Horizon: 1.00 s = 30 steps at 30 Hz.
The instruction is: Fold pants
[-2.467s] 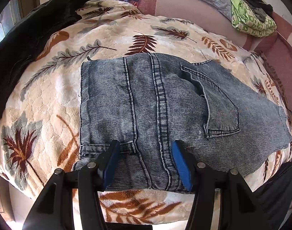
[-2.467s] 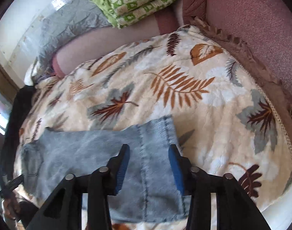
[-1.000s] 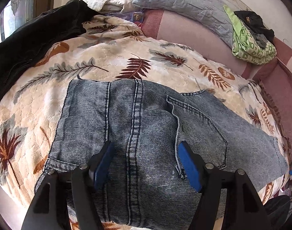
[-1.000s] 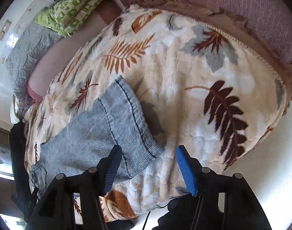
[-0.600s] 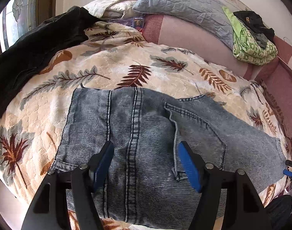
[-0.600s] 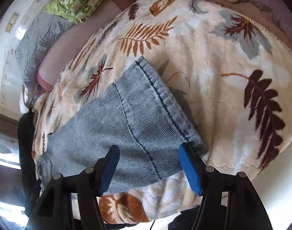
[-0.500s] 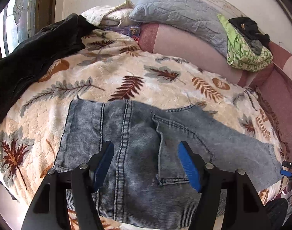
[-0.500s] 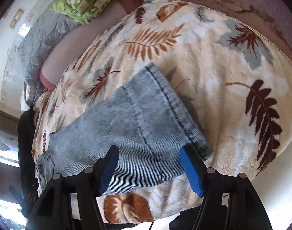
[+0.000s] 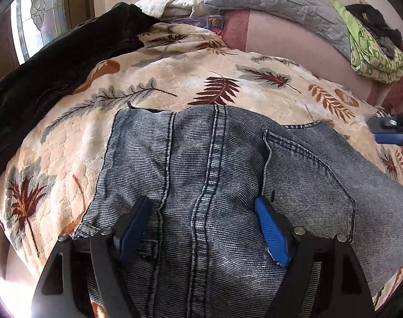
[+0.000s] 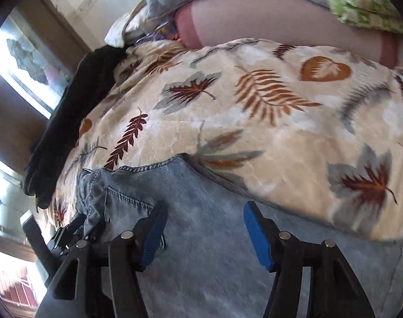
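Both grippers hang over the grey-blue jeans (image 9: 214,175), which lie spread flat on the leaf-print blanket (image 9: 175,79) with a black jacket (image 9: 55,61) along the blanket's edge. Left gripper (image 9: 202,228) has just widened its jaws, which straddle the centre seam without pinching it; right gripper (image 10: 202,234) has just narrowed its jaws, yet they stand apart above the denim beside the back pocket (image 10: 127,206), pads clamping nothing

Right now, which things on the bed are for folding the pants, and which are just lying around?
For the job:
- jeans
- left gripper, open over them
- right gripper, open over them

Just lying about:
- black jacket
- grey pillow
- green cloth
- leaf-print blanket, underneath
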### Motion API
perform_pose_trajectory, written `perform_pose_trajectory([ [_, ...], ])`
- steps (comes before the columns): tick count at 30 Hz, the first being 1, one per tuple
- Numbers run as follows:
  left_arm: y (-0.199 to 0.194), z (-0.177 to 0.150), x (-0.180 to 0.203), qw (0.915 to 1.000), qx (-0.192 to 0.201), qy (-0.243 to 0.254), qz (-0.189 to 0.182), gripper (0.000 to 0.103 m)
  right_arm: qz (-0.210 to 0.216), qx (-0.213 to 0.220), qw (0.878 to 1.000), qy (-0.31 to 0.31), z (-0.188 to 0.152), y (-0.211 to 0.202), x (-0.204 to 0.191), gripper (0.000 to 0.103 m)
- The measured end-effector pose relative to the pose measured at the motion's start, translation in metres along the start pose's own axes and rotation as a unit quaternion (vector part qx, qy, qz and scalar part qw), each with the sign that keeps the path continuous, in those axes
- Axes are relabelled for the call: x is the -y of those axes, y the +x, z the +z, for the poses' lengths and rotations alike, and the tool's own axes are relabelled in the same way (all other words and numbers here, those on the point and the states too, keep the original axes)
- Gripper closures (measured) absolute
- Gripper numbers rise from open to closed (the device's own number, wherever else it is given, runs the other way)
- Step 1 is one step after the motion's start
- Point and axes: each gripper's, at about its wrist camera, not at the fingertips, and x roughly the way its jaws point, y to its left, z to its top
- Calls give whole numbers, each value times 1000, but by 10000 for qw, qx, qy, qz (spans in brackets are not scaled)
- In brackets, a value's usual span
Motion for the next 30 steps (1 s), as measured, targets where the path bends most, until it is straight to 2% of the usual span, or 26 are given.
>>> perform_pose_trajectory([
  [5, -1, -2, -3, 9999, 28, 11, -99, 22, -485, -583, 9955, -572, 28, 69, -32, 47],
  [7, -2, -1, -4, 9999, 30, 9, -120, 22, -596, -760, 9929, -695, 29, 85, -35, 69],
  [8, -2, -1, -4, 9999, 26, 9, -129, 22, -689, -734, 9916, -811, 28, 87, -39, 92],
  [9, -2, -1, -5, 9999, 24, 0, -146, 22, -822, -647, 9895, -996, 27, 86, -46, 96],
  [13, -2, -1, -5, 9999, 8, -40, -160, 22, -1422, -161, 9771, -1574, 25, 74, -62, 99],
  [15, -2, -1, -5, 9999, 7, -44, -137, 22, -1649, 107, 9725, -1642, 27, 73, -64, 102],
  [17, -1, -1, -4, 9999, 11, -25, -113, 22, -1915, 57, 9653, -1773, 28, 87, -62, 103],
  [20, -2, -1, -5, 9999, 15, -22, -126, 22, -1776, -1, 9739, -1413, 29, 94, -45, 102],
  [23, -2, -1, -4, 9999, 23, -21, -125, 22, -1475, 548, 9848, -738, 25, 57, -31, 101],
  [25, -2, -1, -3, 9999, 21, -28, -101, 22, -1073, 784, 9899, -495, 17, 34, -32, 101],
  [26, -1, -1, -3, 9999, 19, -35, -92, 22, -827, 700, 9932, -420, 12, 29, -33, 101],
  [28, -1, 0, -3, 10000, 20, -33, -59, 22, -354, 267, 9986, -294, -1, 37, -35, 100],
  [30, -1, -1, -3, 10000, 35, -32, -47, 22, -343, -330, 9986, -216, -14, 66, -30, 97],
])
